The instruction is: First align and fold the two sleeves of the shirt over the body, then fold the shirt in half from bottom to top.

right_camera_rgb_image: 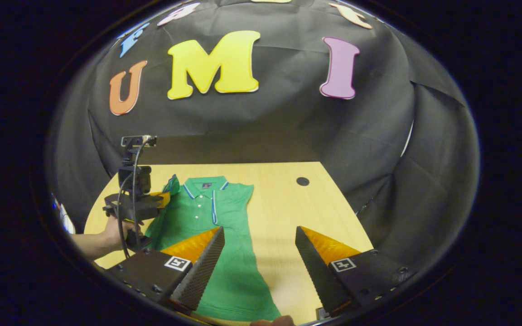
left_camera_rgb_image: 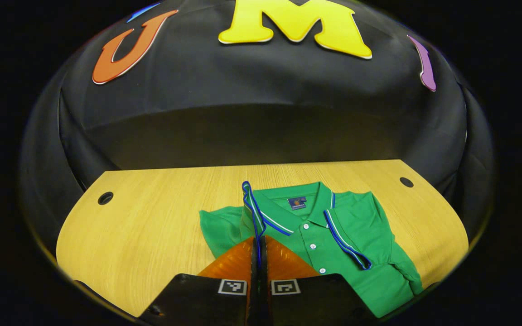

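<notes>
Green polo shirt lies face up on the wooden table, collar toward the booth's far wall, hem toward the person. In the right gripper view the shirt's side nearest the right gripper looks already tucked in, with a straight edge running down the body. The other sleeve is the one in hand.

Left gripper: its fingers are pressed together, with the striped sleeve cuff rising out from between the tips. It reads as pinching the sleeve edge, lifted clear of the table. In the right gripper view this same gripper sits at the shirt's shoulder, held by a hand coming in low from the side, forearm roughly level with the table, tool pointing across the shirt.

Right gripper: fingers spread wide, nothing between them, hovering above the table beside the shirt's lower half, aimed toward the collar.

Step in hand, as I judge it: carry the pinched sleeve over onto the body.
- Keep the lift low so the shoulder does not drag the body out of line.
- Sweep toward the button placket and lay the cuff flat, matching the opposite fold's edge.
- Release only once the cloth rests down; a high drop may let the cuff curl.
- The idle gripper could pin the body if it starts to slide.
</notes>
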